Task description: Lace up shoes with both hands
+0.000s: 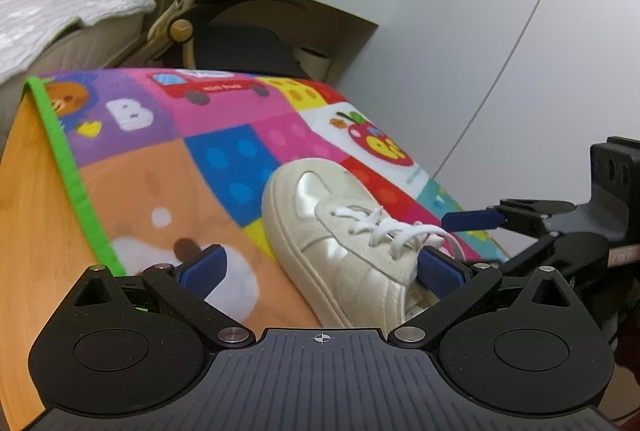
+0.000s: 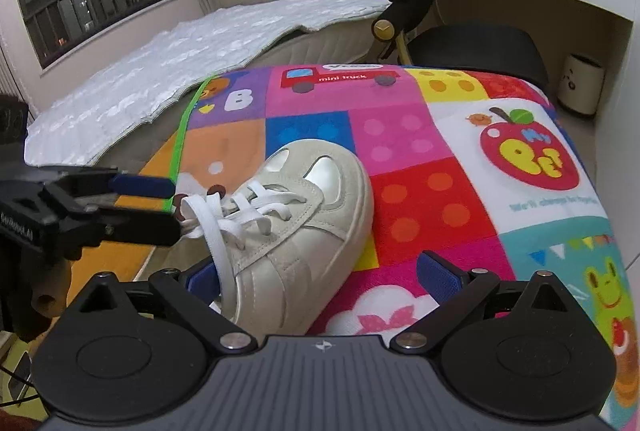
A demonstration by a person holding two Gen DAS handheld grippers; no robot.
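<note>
1 cream-white sneaker (image 2: 296, 223) sits on a colourful children's play mat (image 2: 432, 199) spread over an orange tabletop (image 1: 36, 199), toe pointing away from both cameras toward the mat's far edge. White laces (image 2: 248, 209) are criss-crossed through the upper eyelets; 1 flat lace strand (image 2: 216, 243) runs from the top of the lacing down the near side of the shoe, toward the heel. Left gripper (image 1: 322, 269): jaws spread wide, nothing between them; its right blue pad (image 1: 438, 271) is just beside the sneaker's collar, contact cannot be told. Right gripper (image 2: 322, 277): jaws also wide apart, holding nothing; the lace strand passes in front of its left blue pad (image 2: 202, 279). In the right wrist view the left gripper reaches in from the left, its tips near the lace knot area. Behind the mat: a bed with a grey quilted cover (image 2: 168, 71), a black office chair (image 2: 460, 31), a small white bin (image 2: 580, 87).
</note>
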